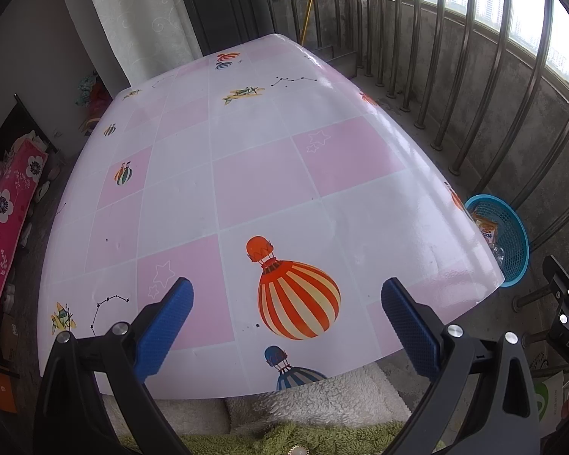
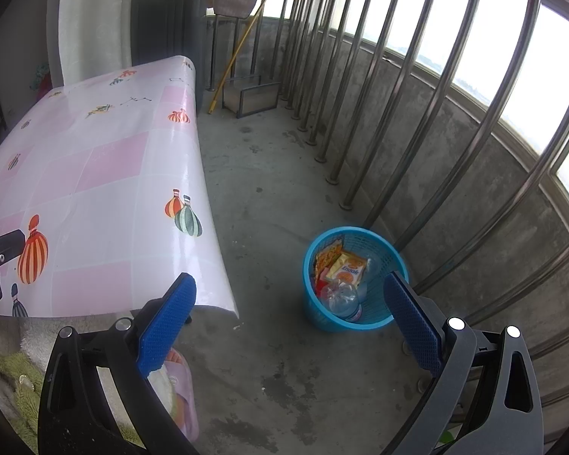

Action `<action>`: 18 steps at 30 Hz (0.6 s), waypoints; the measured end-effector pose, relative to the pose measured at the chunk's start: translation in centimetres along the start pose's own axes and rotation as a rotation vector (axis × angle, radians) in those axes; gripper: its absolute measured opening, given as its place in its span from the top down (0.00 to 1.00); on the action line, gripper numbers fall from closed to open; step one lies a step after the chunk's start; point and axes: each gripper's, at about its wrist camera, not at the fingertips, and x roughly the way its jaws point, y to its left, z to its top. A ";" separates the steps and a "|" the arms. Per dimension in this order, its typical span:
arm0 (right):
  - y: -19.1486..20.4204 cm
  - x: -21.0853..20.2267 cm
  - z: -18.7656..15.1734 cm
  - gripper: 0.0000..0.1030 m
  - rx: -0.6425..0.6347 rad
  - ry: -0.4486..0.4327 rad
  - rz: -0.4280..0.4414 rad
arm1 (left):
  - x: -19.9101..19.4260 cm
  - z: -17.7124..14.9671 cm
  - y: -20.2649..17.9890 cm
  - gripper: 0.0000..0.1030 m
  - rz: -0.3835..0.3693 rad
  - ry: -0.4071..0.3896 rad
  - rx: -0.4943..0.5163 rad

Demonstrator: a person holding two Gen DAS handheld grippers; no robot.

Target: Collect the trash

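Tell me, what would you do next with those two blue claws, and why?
Probably just draw both back and stop. The left gripper and right gripper are open and hold nothing, no loose trash shows on the table, and the wrappers and bottle already lie in the blue basket.

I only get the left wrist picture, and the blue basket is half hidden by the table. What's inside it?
Observer: The right wrist view looks down into the blue basket. A crushed clear plastic bottle lies in it.
Operator: Anything else in there?
Observer: Yes, a yellow snack packet and an orange-red wrapper behind the bottle.
Operator: Is the right gripper holding trash?
Observer: No. The right gripper is open, with nothing between its blue fingers.
Operator: Where does the basket stand?
Observer: On the concrete floor, close to the metal railing bars.
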 end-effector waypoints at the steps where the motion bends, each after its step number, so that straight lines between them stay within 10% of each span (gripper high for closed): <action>1: 0.0 0.0 0.0 0.08 0.000 0.000 0.000 | 0.0 0.0 0.0 0.06 0.000 0.000 0.000; 18: 0.1 0.1 0.0 0.08 -0.001 0.000 -0.001 | 0.2 -0.2 0.0 0.06 -0.007 0.010 -0.001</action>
